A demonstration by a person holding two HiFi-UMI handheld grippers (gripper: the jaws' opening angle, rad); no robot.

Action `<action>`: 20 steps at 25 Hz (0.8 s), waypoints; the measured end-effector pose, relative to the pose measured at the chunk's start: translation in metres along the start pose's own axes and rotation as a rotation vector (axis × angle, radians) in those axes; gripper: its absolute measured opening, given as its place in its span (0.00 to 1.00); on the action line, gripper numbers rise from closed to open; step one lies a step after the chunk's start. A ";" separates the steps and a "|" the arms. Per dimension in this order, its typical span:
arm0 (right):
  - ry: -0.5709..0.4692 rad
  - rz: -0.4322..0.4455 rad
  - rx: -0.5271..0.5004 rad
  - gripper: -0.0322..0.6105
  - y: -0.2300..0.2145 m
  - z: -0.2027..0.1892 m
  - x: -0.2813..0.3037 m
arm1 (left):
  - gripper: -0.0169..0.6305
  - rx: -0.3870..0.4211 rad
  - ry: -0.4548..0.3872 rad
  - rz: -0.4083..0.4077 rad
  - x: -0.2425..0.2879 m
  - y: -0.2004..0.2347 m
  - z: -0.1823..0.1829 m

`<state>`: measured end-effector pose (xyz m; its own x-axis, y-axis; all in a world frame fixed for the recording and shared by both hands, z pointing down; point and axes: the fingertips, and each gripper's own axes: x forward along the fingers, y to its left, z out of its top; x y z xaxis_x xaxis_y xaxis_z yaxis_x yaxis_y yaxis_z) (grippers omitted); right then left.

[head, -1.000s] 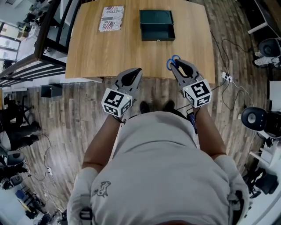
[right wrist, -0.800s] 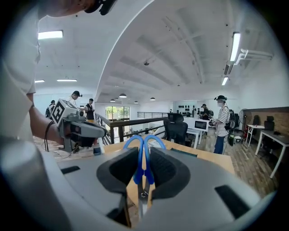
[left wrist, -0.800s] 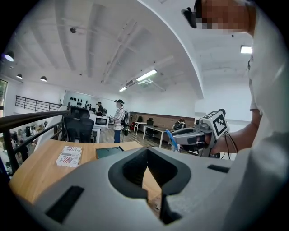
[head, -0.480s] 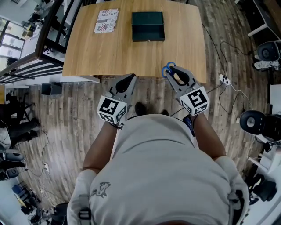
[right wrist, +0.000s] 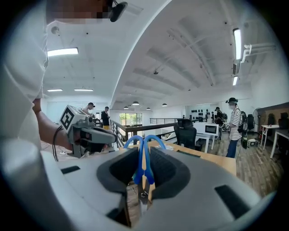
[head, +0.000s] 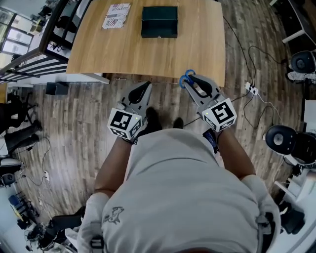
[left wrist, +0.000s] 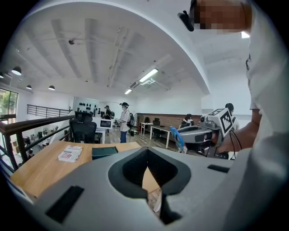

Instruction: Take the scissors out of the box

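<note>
Back from the wooden table where the dark green box is sitting, the right gripper is pinching the blue-handled scissors, already out; the left gripper is hanging pressed together, empty.

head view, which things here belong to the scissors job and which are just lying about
Part of the job:
- scissors, gripped in the right claw
- green box on the table

Just lying about:
- printed packet beside the box
- power strip and cable on the floor
</note>
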<state>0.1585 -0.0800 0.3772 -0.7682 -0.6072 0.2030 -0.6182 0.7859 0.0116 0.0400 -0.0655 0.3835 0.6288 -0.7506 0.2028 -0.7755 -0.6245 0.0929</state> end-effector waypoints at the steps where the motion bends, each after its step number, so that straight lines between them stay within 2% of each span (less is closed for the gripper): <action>1: -0.003 0.008 0.001 0.19 0.001 -0.001 -0.006 | 0.03 0.004 -0.003 0.003 0.000 -0.007 0.001; 6: -0.005 0.024 -0.001 0.19 0.010 -0.004 -0.026 | 0.03 0.004 -0.002 0.002 -0.011 -0.032 0.001; 11: -0.023 0.026 -0.004 0.19 0.032 0.000 -0.032 | 0.03 0.014 0.004 -0.005 -0.035 -0.033 -0.004; 20: -0.037 -0.034 0.000 0.19 0.073 0.005 -0.047 | 0.03 0.027 -0.011 -0.056 -0.079 -0.039 -0.005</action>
<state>0.1487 0.0056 0.3636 -0.7523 -0.6374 0.1666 -0.6439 0.7649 0.0183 0.0202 0.0191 0.3686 0.6717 -0.7167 0.1875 -0.7375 -0.6708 0.0778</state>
